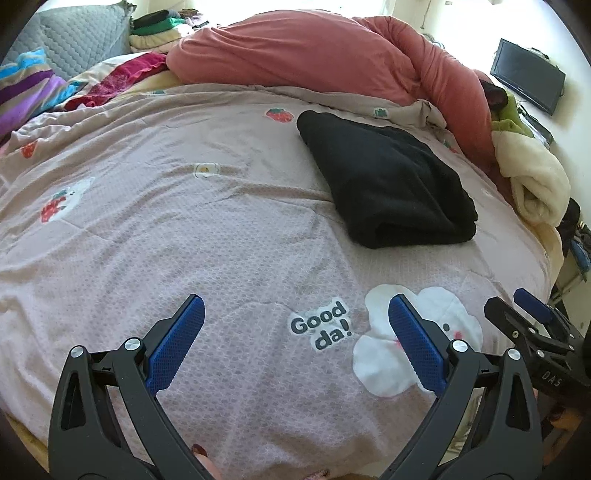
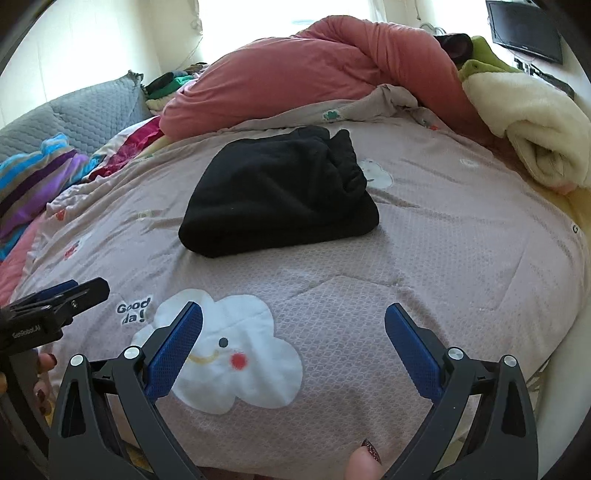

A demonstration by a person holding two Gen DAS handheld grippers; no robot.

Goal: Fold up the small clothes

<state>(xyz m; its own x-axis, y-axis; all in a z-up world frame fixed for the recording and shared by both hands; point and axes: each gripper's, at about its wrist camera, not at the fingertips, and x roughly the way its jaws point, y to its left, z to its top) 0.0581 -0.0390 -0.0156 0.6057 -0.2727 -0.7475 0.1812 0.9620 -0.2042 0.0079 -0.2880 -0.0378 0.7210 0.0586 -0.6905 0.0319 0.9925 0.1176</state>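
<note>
A black garment point(image 1: 388, 181) lies folded into a thick bundle on the pinkish-grey bedspread point(image 1: 184, 229); it also shows in the right wrist view point(image 2: 280, 192). My left gripper point(image 1: 295, 306) is open and empty, held above the bedspread well short of the garment, near the "Good da!" print. My right gripper point(image 2: 293, 314) is open and empty above the white cloud print, also short of the garment. The right gripper shows at the right edge of the left wrist view point(image 1: 524, 306). The left gripper shows at the left edge of the right wrist view point(image 2: 74, 295).
A rumpled salmon duvet point(image 1: 314, 51) lies across the far side of the bed. A cream blanket point(image 2: 535, 122) sits at the right edge. Striped and red fabrics point(image 1: 29, 85), a grey quilted headboard point(image 1: 81, 37) and stacked clothes point(image 1: 159, 26) are at far left. A monitor point(image 1: 528, 81) stands at right.
</note>
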